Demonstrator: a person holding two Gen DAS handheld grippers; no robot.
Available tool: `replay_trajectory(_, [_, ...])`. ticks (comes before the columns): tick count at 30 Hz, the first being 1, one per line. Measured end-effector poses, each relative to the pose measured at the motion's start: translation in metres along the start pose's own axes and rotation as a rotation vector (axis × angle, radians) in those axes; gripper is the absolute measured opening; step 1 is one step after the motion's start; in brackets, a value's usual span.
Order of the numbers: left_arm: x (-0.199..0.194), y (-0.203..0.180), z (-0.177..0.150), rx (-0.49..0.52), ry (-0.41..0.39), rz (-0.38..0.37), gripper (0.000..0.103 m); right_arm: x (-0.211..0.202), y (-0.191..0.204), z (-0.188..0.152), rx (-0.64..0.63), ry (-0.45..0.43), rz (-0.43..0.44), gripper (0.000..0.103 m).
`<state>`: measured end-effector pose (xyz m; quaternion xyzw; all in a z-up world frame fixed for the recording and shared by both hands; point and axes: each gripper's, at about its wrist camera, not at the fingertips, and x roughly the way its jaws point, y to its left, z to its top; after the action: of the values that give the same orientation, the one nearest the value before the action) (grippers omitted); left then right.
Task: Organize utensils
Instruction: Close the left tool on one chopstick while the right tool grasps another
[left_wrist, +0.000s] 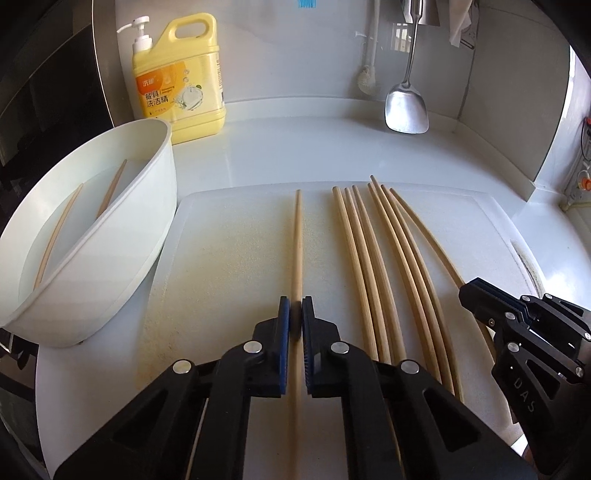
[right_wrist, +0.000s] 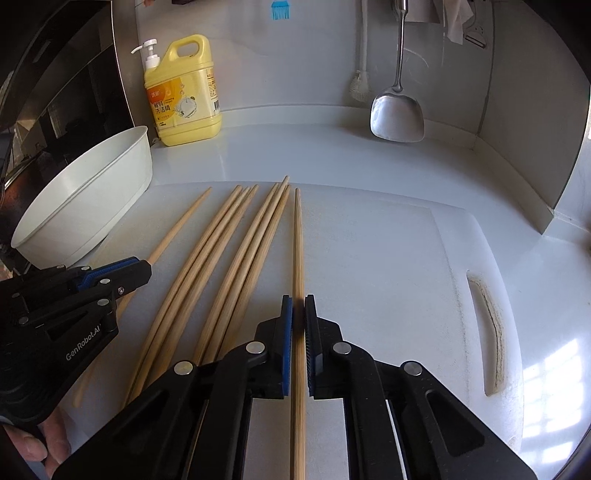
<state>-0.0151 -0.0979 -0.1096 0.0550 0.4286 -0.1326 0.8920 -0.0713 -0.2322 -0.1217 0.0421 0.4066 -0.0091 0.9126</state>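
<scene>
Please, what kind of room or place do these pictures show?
Most likely a home kitchen counter. A yellow plastic dish-soap jug with a pump stands at the back, a steel spatula hangs on the wall, and wooden chopsticks lie on a white plastic cutting board.

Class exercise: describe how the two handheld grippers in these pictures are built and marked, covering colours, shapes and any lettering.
Both the left gripper and the right gripper are matte black linkage frames with round silver rivets and two flat fingers lined with ribbed blue pads. White lettering reads GenRobot.AI on the left body and DAS on the right. No cables or sleeves show.
</scene>
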Motion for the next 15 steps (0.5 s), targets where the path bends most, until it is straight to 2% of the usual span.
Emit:
replay_trajectory(6, [-0.012,0.01,0.004,-0.078,0.038,-0.032,0.007,-0.014,-0.021,0.001,0.104,0.006,0.052,0.006])
replay_trajectory(9, [-0.034,0.012,0.012,-0.102,0.025,-0.045,0.007,-0.03,-0.023,0.009,0.095,-0.008,0.054,0.006])
replay_trajectory(15, [-0.084,0.03,0.029,-0.168,0.013,-0.042,0.007,-0.066,-0.015,0.042,0.068,-0.045,0.12,0.006])
